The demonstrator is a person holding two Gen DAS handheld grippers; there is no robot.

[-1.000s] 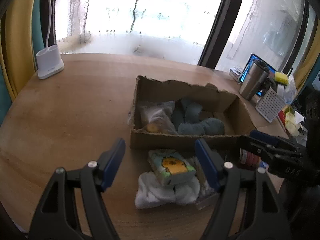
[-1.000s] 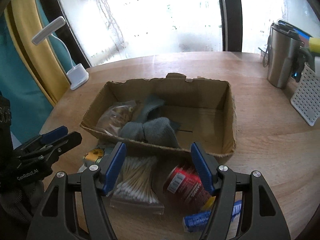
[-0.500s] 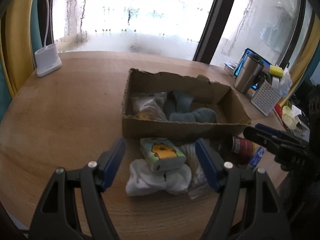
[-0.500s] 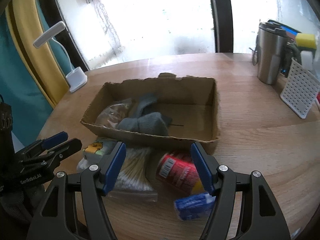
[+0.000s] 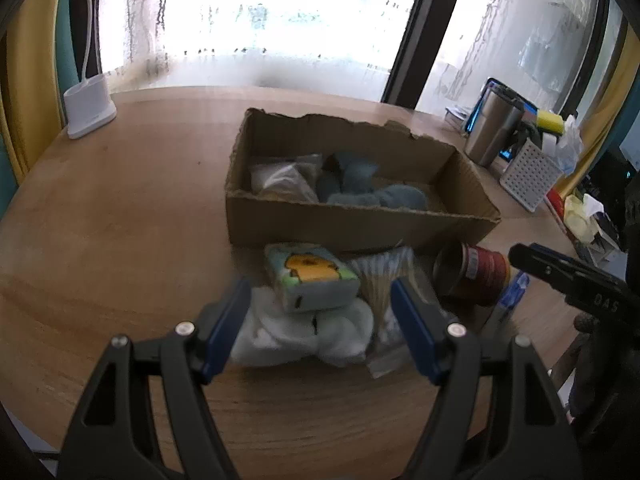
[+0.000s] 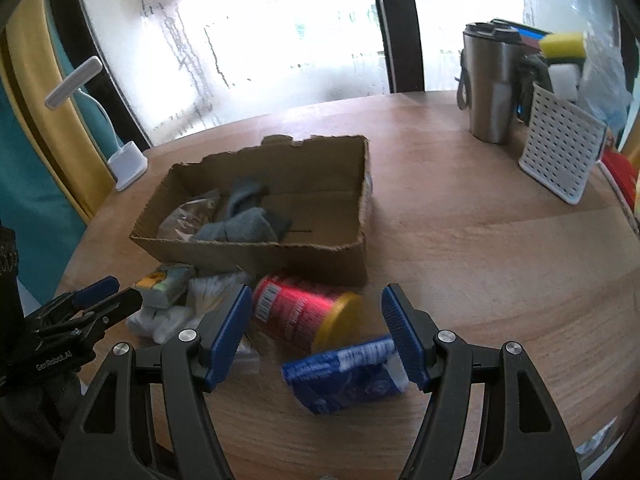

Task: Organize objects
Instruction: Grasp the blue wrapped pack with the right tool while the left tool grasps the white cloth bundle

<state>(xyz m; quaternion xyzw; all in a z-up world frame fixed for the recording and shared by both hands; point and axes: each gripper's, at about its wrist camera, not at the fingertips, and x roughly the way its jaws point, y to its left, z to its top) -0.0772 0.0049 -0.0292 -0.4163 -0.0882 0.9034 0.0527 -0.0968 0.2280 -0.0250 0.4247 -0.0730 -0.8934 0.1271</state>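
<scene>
A torn cardboard box [image 5: 352, 224] [image 6: 260, 250] sits mid-table and holds grey socks [image 5: 372, 196] [image 6: 240, 226] and a clear bag [image 5: 280, 178]. In front of it lie a cartoon-printed tissue pack [image 5: 310, 276] on white socks [image 5: 304, 332], a bag of cotton swabs [image 5: 384, 280] [image 6: 212, 288], a red can [image 6: 296, 312] [image 5: 472, 276] on its side and a blue packet [image 6: 344, 376]. My left gripper [image 5: 320, 316] is open, hovering over the tissue pack and white socks. My right gripper [image 6: 316, 332] is open above the can and blue packet.
On a round wooden table [image 5: 120, 220], a white lamp base [image 5: 88, 110] stands at the far left. At the far right stand a steel tumbler [image 6: 488, 88], a white perforated holder [image 6: 560, 156] and a yellow sponge [image 6: 562, 46]. Windows run behind.
Both grippers have drawn back from the box, so it sits further off in both views. The right gripper shifted right; the blue packet now lies between its fingers. Jaws unchanged.
</scene>
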